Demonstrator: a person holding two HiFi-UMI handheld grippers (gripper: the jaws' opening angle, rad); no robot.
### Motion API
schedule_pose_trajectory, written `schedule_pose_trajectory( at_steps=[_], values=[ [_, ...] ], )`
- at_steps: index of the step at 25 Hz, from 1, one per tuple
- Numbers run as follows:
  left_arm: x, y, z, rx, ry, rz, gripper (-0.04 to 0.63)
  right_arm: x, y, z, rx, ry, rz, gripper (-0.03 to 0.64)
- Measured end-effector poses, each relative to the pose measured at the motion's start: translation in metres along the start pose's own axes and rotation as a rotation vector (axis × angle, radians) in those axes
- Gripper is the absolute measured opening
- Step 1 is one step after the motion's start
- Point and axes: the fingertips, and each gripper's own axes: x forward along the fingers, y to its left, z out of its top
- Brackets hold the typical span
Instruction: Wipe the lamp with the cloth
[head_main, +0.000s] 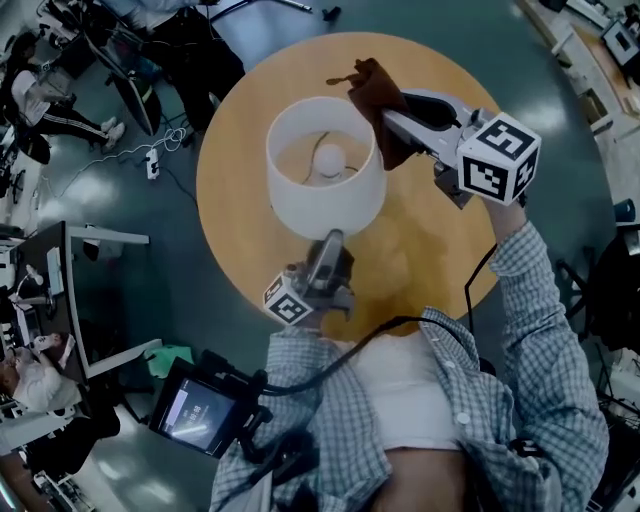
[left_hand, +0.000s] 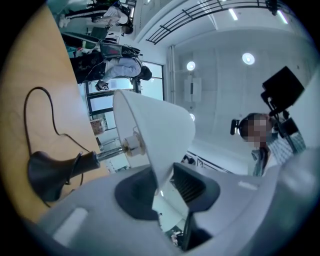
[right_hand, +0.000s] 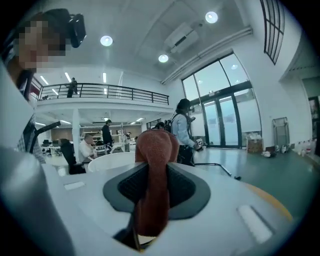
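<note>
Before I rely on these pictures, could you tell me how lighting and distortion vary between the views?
Head view: dim and bluish, the white lampshade brightest, edges curved. Left gripper view: strong fisheye with dark corners, ceiling lights glaring. Right gripper view: evenly lit, corners dark, the cloth looming close.

Brown cloth (right_hand: 152, 175) pinched between the jaws — lampshade (right_hand: 117, 161) behind.

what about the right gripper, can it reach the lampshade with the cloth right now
Probably yes: the right gripper, shut on the cloth, is close beside the lampshade rim with nothing between; the left gripper grips the opposite rim.
</note>
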Motion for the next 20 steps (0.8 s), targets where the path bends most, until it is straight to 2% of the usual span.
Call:
schedule_pose_trajectory(
  at_steps=[3,5,9,12,15,20],
  values=[
    [0.007,0.001,-0.001,-0.002,-0.009,-0.008,0.094,0.029,-0.024,-0.015,0.107,0.065,0.107,0.105],
    [0.006,0.0,-0.001,0.004,-0.009,-0.001,0.094,0.049,-0.036,-0.042,0.177,0.136,0.155,0.104],
    [0.004,-0.002,-0.006,0.0,-0.001,0.004,0.094,0.064,-0.052,-0.115,0.269,0.32,0.195,0.104],
    [0.007,-0.002,-0.005,-0.005,0.008,0.007,0.095,0.069,-0.061,-0.134,0.291,0.386,0.226,0.104],
    [0.008,-0.003,-0.004,-0.007,0.006,0.005,0.095,0.08,-0.06,-0.108,0.23,0.393,0.29,0.105],
    [0.01,-0.002,-0.003,-0.009,0.003,-0.001,0.097,0.11,-0.019,-0.024,0.053,0.343,0.507,0.106]
  ],
)
